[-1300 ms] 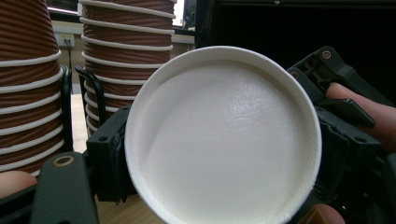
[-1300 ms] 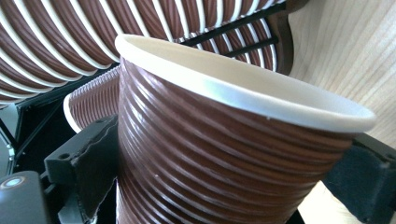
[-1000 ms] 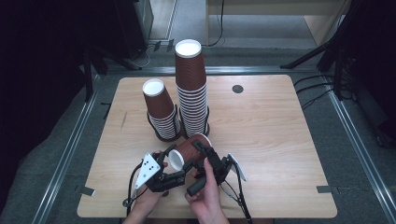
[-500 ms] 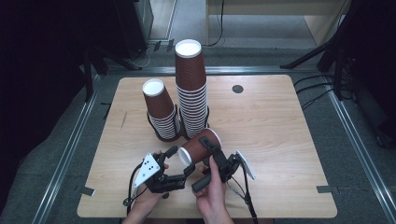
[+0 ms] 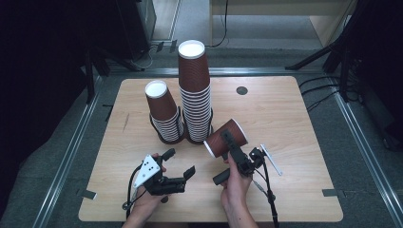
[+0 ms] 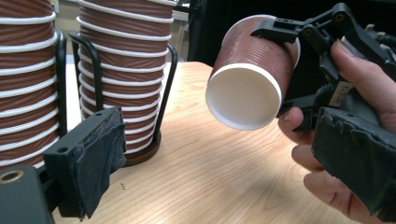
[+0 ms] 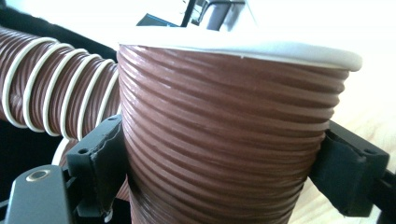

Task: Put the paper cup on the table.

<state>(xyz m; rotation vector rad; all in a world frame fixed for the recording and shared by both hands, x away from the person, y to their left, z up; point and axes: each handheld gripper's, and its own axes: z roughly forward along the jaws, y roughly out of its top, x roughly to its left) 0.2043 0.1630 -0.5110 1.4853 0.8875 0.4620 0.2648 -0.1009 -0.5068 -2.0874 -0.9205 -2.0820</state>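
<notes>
A single brown ribbed paper cup [image 5: 227, 137] lies tilted on its side above the table, my right gripper [image 5: 231, 151] shut on it. The right gripper view has that cup [image 7: 224, 140] squeezed between both pads. My left gripper [image 5: 179, 162] sits to the cup's left, open, its jaws having just been opening with nothing between them. From the left gripper view, the cup [image 6: 247, 79] hangs ahead with its white end facing me, beyond my left gripper [image 6: 229, 163]. Behind stand a short cup stack [image 5: 161, 109] and a tall cup stack [image 5: 195, 90].
Both stacks stand upside down in black wire holders [image 6: 93, 60] near the middle of the wooden table [image 5: 285, 118]. A dark round plug [image 5: 242, 90] sits at the back. Cables trail off the front edge by the person's hands.
The left jaws have let go of the cup and spread apart. The right gripper has carried the cup up and to the right, away from the left gripper.
</notes>
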